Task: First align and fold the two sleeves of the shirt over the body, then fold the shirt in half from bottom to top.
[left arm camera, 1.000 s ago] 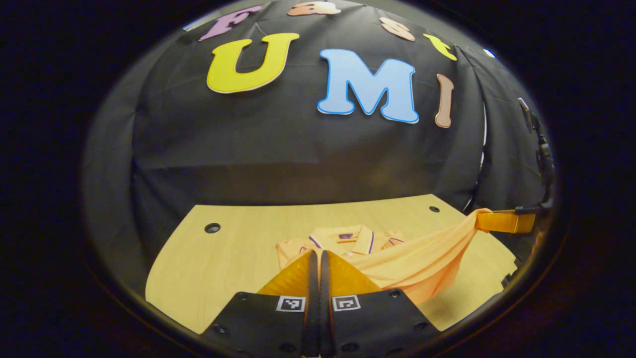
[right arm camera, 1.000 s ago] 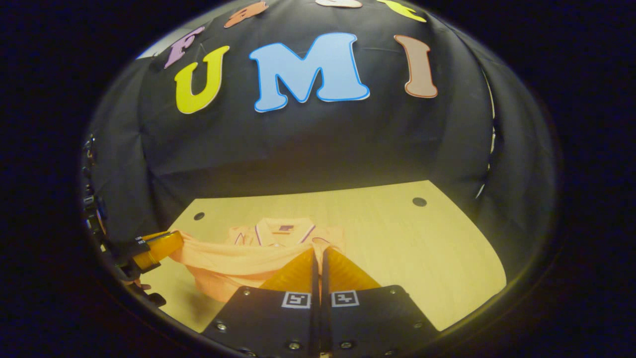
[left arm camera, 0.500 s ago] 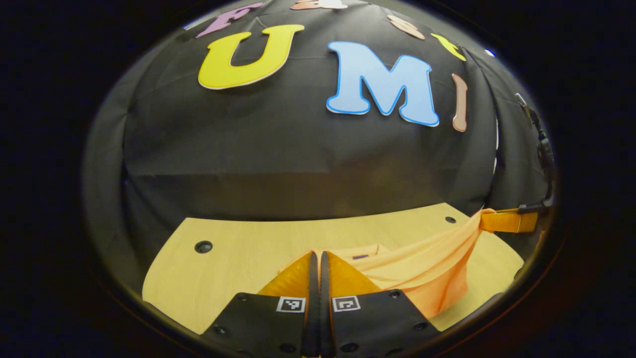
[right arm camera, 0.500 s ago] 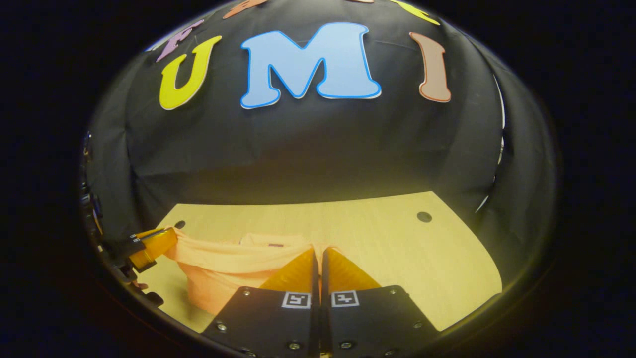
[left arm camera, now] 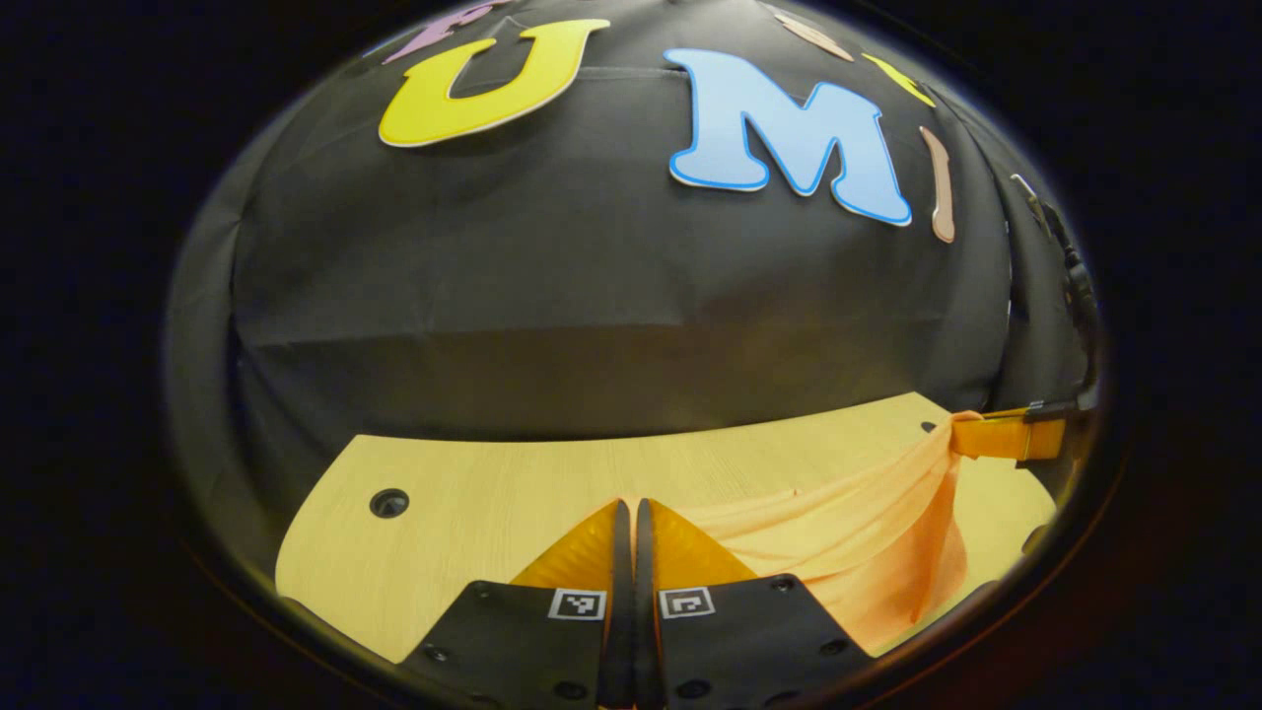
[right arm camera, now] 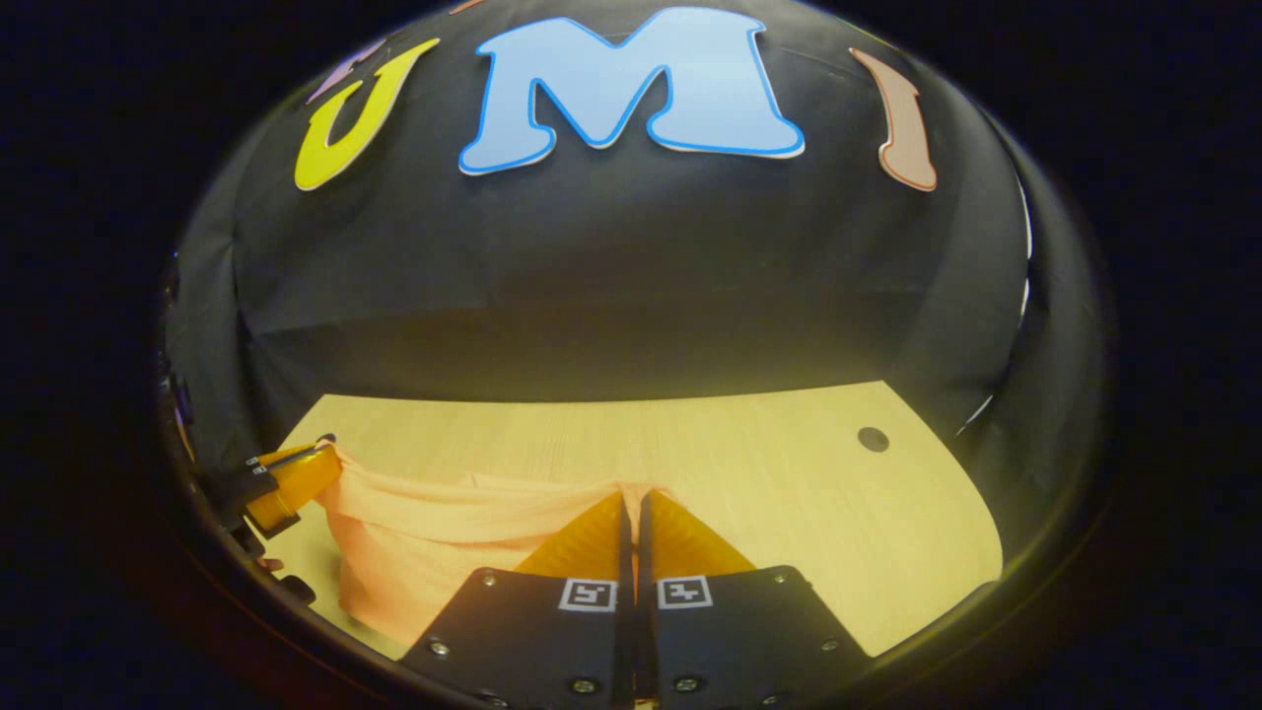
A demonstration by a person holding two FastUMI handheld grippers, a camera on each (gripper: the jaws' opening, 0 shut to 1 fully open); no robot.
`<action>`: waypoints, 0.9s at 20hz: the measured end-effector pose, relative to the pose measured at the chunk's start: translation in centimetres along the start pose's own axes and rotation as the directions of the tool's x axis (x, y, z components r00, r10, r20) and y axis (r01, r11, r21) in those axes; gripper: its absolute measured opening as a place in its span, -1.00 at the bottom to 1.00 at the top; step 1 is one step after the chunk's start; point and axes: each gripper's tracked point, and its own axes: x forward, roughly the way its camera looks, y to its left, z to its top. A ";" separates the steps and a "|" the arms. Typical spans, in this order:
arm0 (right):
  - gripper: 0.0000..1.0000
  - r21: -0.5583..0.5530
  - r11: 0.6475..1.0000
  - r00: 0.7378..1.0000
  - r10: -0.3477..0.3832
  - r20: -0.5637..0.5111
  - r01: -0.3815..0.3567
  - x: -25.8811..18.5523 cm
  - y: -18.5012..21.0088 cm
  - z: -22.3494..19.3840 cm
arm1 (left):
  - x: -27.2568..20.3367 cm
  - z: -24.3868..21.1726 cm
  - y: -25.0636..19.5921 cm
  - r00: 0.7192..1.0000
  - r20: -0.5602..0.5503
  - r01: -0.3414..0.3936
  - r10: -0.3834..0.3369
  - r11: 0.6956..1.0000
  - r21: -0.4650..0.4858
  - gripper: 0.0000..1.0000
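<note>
Left gripper view | both grippers clamp shirt (left arm camera: 848, 528) hem | collar now hidden | table (left arm camera: 473, 493)

Shirt (left arm camera: 848, 528) lower part hidden behind left tongs (left arm camera: 625, 508); collar hidden under lifted cloth. Table (right arm camera: 789, 493) near edge cut off below right tongs (right arm camera: 631, 498).

Nothing really readable here tbh. The only markings are the small black-and-white square code tags (left arm camera: 577, 603), one on each finger base of the left gripper (left arm camera: 626, 513), and the same pair of tags (right arm camera: 588, 595) on the right gripper (right arm camera: 631, 503). They're patterns, no actual text or numbers on them.
</note>
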 end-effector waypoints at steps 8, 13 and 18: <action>-0.98 -0.004 1.000 0.998 -0.025 -0.054 0.025 4.4 -0.4 -2.6 | 3.7 -3.3 1.1 0.999 -0.040 -0.027 0.028 0.999 0.016 -0.89; -0.99 -0.011 0.999 0.994 -0.048 -0.102 0.047 6.6 -0.7 -4.5 | 5.3 -5.7 1.6 0.996 -0.082 -0.033 0.035 0.999 0.024 -0.89; -0.94 -0.018 0.998 0.988 -0.056 -0.141 0.054 7.6 -0.6 -5.9 | 5.8 -6.4 1.6 0.995 -0.097 -0.033 0.038 0.998 0.049 -0.87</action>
